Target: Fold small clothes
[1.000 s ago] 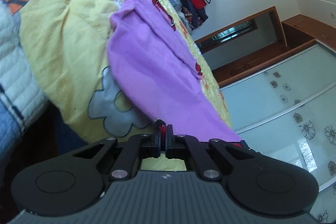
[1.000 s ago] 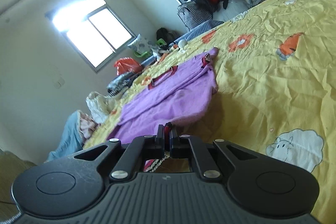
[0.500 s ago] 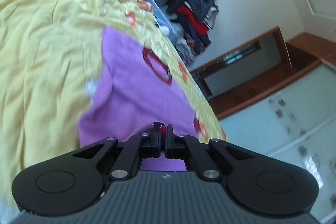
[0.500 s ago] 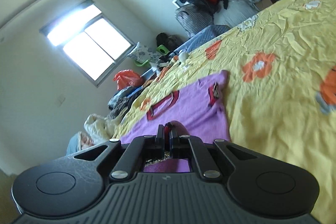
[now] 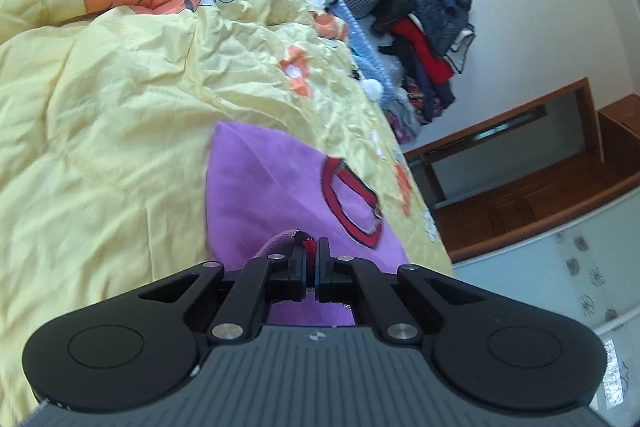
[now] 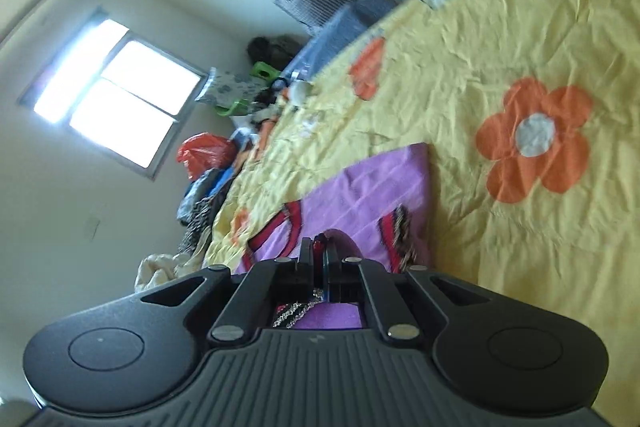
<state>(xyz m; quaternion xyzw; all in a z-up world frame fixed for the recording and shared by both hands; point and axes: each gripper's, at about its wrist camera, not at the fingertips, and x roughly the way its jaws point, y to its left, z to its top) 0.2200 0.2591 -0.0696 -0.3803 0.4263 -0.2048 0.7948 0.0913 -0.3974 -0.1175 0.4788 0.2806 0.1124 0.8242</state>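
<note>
Purple garment (image 5: 272,187) near edge hidden; left tool (image 5: 309,259), right tool (image 6: 320,259) each clamp hem.

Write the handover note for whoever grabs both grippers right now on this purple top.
Left gripper: shut on a red-trimmed edge of the purple top.
Right gripper: shut on another red-trimmed edge of the same top.
The top lies on the yellow flowered bedspread, neckline trim facing up, both held edges raised above it.
Done: both edges gripped and lifted over the garment.
Left: probably lay the held edges down, release, smooth, then make any further folds. How far the fold has got cannot be told from these views.
</note>
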